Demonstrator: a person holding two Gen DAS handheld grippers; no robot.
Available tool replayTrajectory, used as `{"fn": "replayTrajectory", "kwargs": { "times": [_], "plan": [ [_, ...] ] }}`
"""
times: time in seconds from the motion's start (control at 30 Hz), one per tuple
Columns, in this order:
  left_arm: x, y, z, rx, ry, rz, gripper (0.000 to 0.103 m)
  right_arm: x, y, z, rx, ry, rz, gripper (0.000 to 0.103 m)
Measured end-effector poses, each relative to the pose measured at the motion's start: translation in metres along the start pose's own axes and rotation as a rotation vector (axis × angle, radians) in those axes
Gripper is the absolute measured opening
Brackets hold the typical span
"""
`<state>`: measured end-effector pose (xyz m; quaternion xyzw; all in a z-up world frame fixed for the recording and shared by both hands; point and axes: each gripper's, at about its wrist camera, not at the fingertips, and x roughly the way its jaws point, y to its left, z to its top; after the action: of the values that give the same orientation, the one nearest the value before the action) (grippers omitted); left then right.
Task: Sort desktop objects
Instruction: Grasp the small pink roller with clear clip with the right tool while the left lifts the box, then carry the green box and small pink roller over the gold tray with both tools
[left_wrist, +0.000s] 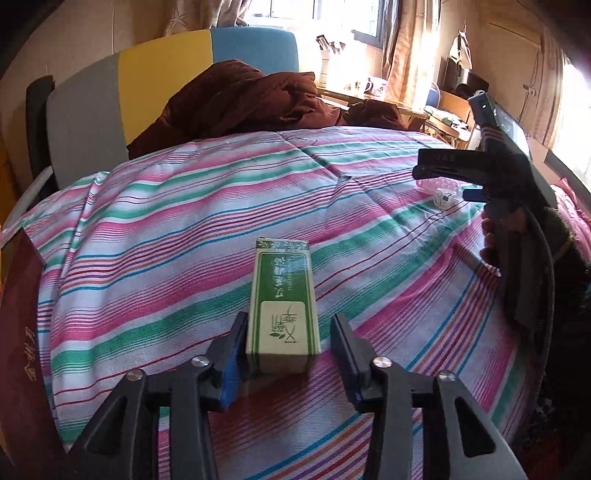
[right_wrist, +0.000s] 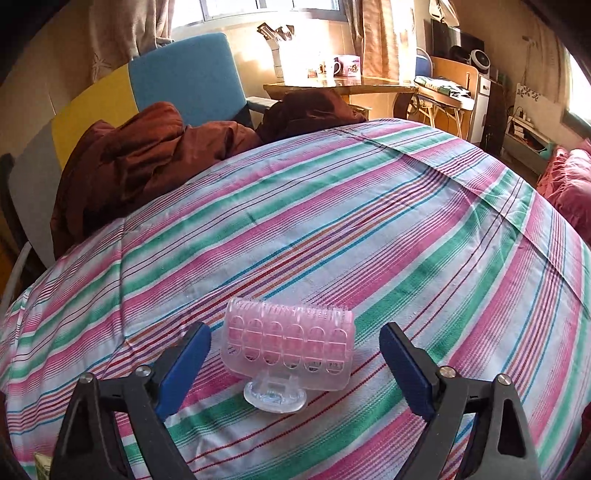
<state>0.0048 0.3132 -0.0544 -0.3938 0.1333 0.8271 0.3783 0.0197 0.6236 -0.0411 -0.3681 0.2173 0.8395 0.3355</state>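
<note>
A green and white carton (left_wrist: 282, 306) lies flat on the striped cloth (left_wrist: 166, 229), its long side pointing away from me. My left gripper (left_wrist: 290, 345) is open around the carton's near end; the left pad is almost against its side and the right pad stands a little off. A pink see-through hair roller clip (right_wrist: 288, 343) with a clear foot rests on the cloth in the right wrist view. My right gripper (right_wrist: 293, 354) is open, with wide gaps on both sides of the clip. In the left wrist view the right gripper (left_wrist: 441, 181) hovers over that clip (left_wrist: 441, 190).
A dark red box (left_wrist: 18, 332) stands at the left edge. A brown coat (left_wrist: 236, 99) is heaped on a grey, yellow and blue chair (left_wrist: 166, 74) behind the cloth. A desk with mugs (right_wrist: 332, 79) stands farther back, and a pink cushion (right_wrist: 569, 184) lies at the right.
</note>
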Motion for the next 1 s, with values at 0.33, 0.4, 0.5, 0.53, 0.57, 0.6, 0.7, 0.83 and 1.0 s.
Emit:
{"fn": "replayTrajectory", "kwargs": {
  "times": [0.33, 0.4, 0.5, 0.53, 0.57, 0.6, 0.7, 0.83, 1.0],
  "plan": [
    [0.001, 0.004, -0.002, -0.042, -0.011, -0.062, 0.064, -0.014, 0.013, -0.012, -0.073, 0.001, 0.102, 0.071],
    [0.001, 0.01, -0.002, -0.073, -0.019, -0.093, 0.064, -0.022, 0.021, -0.022, -0.112, 0.008, 0.126, 0.071],
    [-0.001, 0.018, -0.003, -0.117, -0.032, -0.136, 0.064, -0.035, 0.028, -0.038, -0.146, 0.008, 0.16, 0.071],
    [-0.001, 0.019, -0.003, -0.127, -0.035, -0.141, 0.062, -0.04, 0.031, -0.045, -0.156, 0.007, 0.169, 0.071],
    [-0.002, 0.02, -0.003, -0.135, -0.037, -0.142, 0.062, -0.045, 0.032, -0.051, -0.165, 0.006, 0.179, 0.071],
    [-0.002, 0.021, -0.003, -0.14, -0.038, -0.139, 0.059, -0.049, 0.033, -0.057, -0.172, 0.004, 0.188, 0.071],
    [-0.003, 0.022, -0.003, -0.144, -0.039, -0.119, 0.048, -0.062, 0.037, -0.075, -0.191, -0.003, 0.212, 0.071],
    [-0.005, 0.023, -0.004, -0.123, -0.029, -0.086, 0.035, -0.077, 0.044, -0.097, -0.224, -0.025, 0.218, 0.072],
    [-0.018, 0.017, -0.014, -0.089, -0.037, -0.069, 0.035, -0.091, 0.055, -0.117, -0.256, -0.035, 0.256, 0.071]
  ]
}}
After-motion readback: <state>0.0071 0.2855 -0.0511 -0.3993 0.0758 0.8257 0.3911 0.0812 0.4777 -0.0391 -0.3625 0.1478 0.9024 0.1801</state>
